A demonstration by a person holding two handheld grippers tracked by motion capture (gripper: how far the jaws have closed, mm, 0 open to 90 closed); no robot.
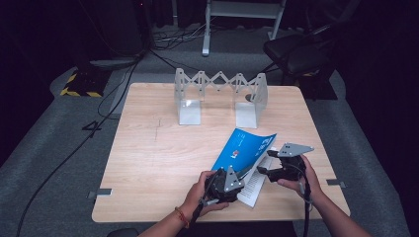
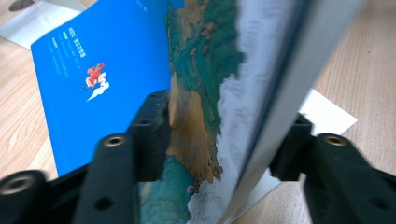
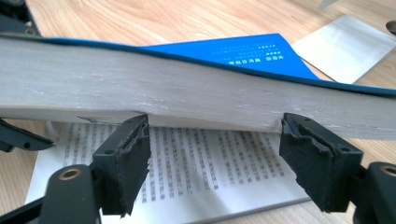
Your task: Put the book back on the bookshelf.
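Blue-covered book [image 1: 245,153] lies open on the wooden table [image 1: 158,163], toward the near right, cover side up and lifted off a printed text page that rests flat on the wood. Left gripper [image 1: 236,177] sits at the book's near left edge, held by the left hand [image 1: 200,190]; in the left gripper view its two black jaws stand either side of a raised wad of pages and cover [image 2: 219,93], left pad against the illustrated cover face, right pad just at the back of the stack, so it looks clamped on the book, though contact on the right pad is hard to confirm. Right gripper [image 1: 264,163] is at the book's near right edge, held by the right hand [image 1: 301,177]; in the right gripper view the jaws are spread wide, tips just under the thick page block [image 3: 187,93], not pinching it, text page [image 3: 196,163] visible between them. Grey three-cornered plates top both grippers. Far centre of the table: a metal extendable bookend rack [image 1: 220,96], well apart from the book. Dark floor with cables beyond the table.
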